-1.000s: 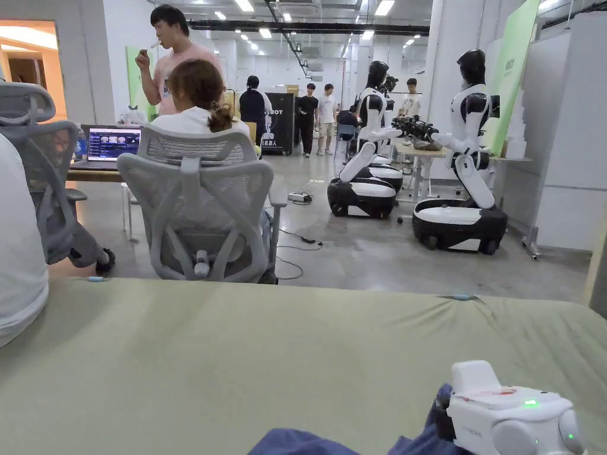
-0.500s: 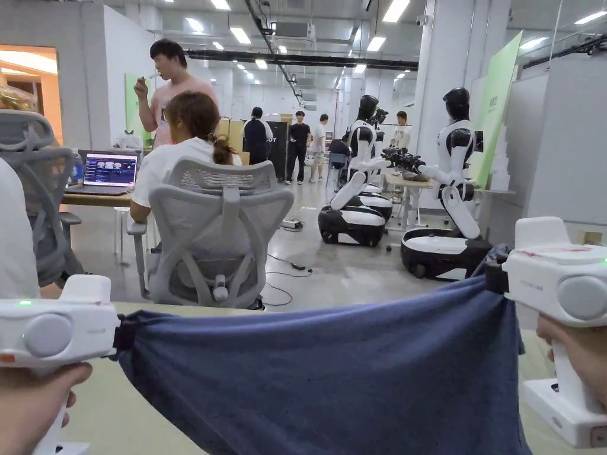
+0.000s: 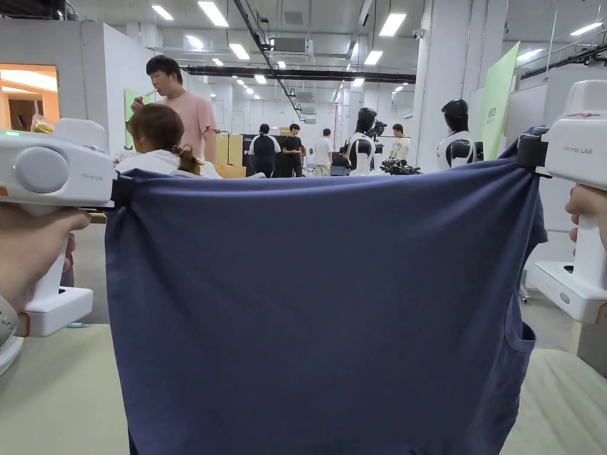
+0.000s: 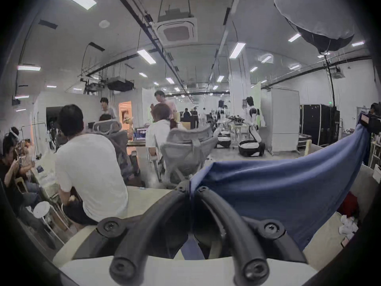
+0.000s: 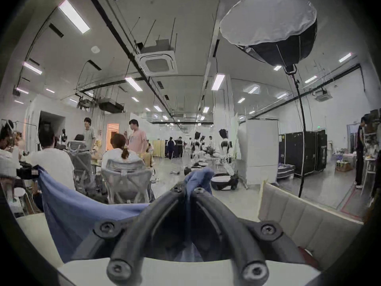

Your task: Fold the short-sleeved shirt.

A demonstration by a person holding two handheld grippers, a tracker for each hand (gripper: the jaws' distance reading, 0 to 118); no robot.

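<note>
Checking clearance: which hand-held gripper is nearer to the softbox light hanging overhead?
Right. The right hand-held gripper sits almost beneath the softbox light, which looms large above it. The left hand-held gripper holds the shirt's opposite corner, farther away.

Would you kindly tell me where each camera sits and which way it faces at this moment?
Head view: on the person's head, facing the blue shirt held up between left gripper and right gripper; both hands show.
Left gripper view: on the left gripper, looking across the room; its jaws pinch a shirt corner.
Right gripper view: likewise, jaws pinching the opposite corner.
Shared: the shirt and a grey chair.
</note>
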